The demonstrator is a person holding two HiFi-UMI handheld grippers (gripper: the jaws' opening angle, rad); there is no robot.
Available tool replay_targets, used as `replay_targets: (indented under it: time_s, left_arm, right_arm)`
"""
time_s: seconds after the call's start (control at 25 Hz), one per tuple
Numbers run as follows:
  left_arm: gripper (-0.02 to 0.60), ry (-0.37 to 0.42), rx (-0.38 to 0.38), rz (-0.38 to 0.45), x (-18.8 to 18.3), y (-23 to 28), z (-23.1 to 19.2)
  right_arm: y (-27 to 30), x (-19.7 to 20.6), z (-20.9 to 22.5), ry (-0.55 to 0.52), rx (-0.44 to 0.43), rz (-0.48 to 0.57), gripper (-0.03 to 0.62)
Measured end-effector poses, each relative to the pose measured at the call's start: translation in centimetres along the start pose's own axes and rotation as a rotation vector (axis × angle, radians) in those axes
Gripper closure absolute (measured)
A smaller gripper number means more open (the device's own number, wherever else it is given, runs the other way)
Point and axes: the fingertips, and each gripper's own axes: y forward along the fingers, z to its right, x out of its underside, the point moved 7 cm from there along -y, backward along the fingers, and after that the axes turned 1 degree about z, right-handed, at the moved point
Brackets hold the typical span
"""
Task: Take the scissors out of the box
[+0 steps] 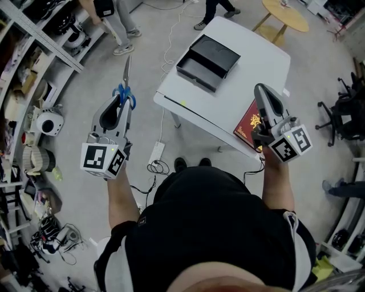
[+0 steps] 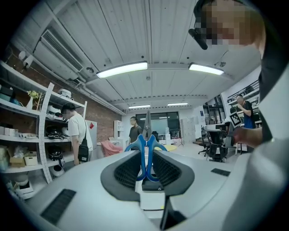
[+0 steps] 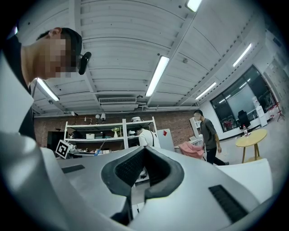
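Tongs: two, one in each of the person's hands.
Left tongs (image 1: 121, 98): pinching the scissors by the blue handles, held over the floor, left of the counter.
Right tongs (image 1: 261, 89): pressed together at the tips with nothing between them, over the near corner of the counter.
Scissors (image 1: 126, 77): one pair. The blades are shut and point away from the person, and the pair is outside the box and well apart from it.
Box (image 1: 208, 61): one, black and shallow, lying open on the far half of the counter.
Counter (image 1: 259, 60): one, white, carrying the box and the book.
Book (image 1: 248, 123): one, red with a gold figure on the cover, at the counter's near edge.
Round table (image 1: 288, 14): one, wooden, beyond the counter.
Shelving (image 1: 34, 85): one long run at the left, crowded with small gear.
Bystanders (image 1: 122, 25): two in the head view, cut off above the legs.
Hard to make out: the box's inside is dark, so its contents cannot be told. The right tongs cover part of the book. In the left gripper view the scissors' blades appear edge-on as a thin grey spike.
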Motion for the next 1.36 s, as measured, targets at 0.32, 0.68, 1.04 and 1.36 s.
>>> replay_targets:
  time_s: [0.32,0.68,1.04,1.36]
  left_arm:
    - [0.486,-0.008,-0.020,0.002,0.3,-0.5,-0.6]
    - [0.486,-0.017,-0.037,0.005,0.5,-0.9,-1.0]
    - [0.486,-0.020,-0.042,0.006,0.5,-0.7,-1.3]
    - [0.486,-0.014,-0.045,0.013,0.3,-1.0,-1.9]
  right_arm:
    - [0.4,0.3,-0.2,0.002,-0.007,-0.001,0.566]
    - [0.9,0.6,-0.5,-0.010,-0.016,-0.007,0.566]
    - [1.5,0.6,-0.4,-0.013,-0.024,-0.012,0.566]
    - [2.5,0.8,-0.9,-0.019,-0.036,-0.014,0.566]
